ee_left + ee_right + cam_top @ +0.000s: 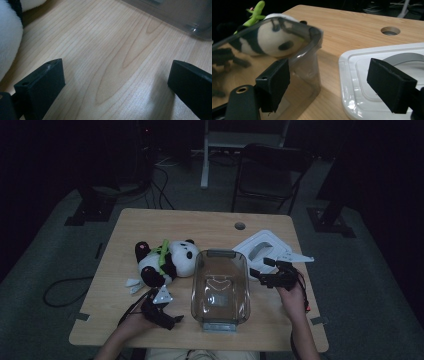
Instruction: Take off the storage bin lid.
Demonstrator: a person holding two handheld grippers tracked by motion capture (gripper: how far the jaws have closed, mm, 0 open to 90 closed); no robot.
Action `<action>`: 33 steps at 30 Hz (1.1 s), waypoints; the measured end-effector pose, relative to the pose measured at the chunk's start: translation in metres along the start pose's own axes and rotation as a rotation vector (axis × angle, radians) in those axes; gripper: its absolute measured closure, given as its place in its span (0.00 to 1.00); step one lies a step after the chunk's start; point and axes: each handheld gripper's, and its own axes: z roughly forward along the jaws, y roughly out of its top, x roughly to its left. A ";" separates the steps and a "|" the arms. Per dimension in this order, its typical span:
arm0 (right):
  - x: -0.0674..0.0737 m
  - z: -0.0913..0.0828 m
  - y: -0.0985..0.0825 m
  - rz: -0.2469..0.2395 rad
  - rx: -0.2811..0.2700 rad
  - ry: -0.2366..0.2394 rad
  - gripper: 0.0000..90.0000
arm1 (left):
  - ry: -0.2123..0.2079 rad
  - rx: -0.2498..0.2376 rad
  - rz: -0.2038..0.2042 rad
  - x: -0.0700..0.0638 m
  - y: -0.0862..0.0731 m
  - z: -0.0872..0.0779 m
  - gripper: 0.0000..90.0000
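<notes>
From the high view, a clear plastic box [220, 287] sits lidless near the front edge of the bench [150, 222], slightly right of its middle, with a toy panda [164, 261] on its left and a white lid [261, 249] on its right, toward the right edge. The left claw [159, 312] rests low by the front edge beside the panda; the right claw [264, 274] hovers between box and lid. In the left gripper view, the left claw [116, 82] stands wide over bare wood, holding nothing, the panda's fur [8, 37] at one side and the box wall [180, 15] farther off. In the right gripper view, the right claw [329, 87] is spread wide and empty, one jaw by the box corner [308, 57], the other over the lid [362, 72]. The likely step is taking the lid; it should go best by turning the claw toward the lid's near rim, closing on the edge and lifting it level. No brand, label or writing is legible anywhere.
</notes>
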 end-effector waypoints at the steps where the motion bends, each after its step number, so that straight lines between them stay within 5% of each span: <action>1: 0.001 -0.001 -0.002 -0.015 0.004 0.007 0.19 | -0.001 0.000 -0.002 0.000 0.000 0.000 0.02; 6: 0.009 -0.004 -0.010 -0.083 0.024 0.046 0.18 | -0.001 0.000 -0.002 0.000 0.000 0.000 0.02; 20: 0.015 -0.008 -0.031 -0.082 0.075 0.095 0.19 | -0.001 0.000 -0.002 0.000 0.000 0.000 0.02; 25: 0.020 -0.003 -0.043 -0.079 0.113 0.081 0.19 | -0.001 0.000 -0.002 0.000 0.000 0.000 0.02; 33: 0.023 0.015 -0.061 -0.044 0.176 -0.019 0.18 | -0.001 0.000 -0.001 0.000 0.000 0.000 0.02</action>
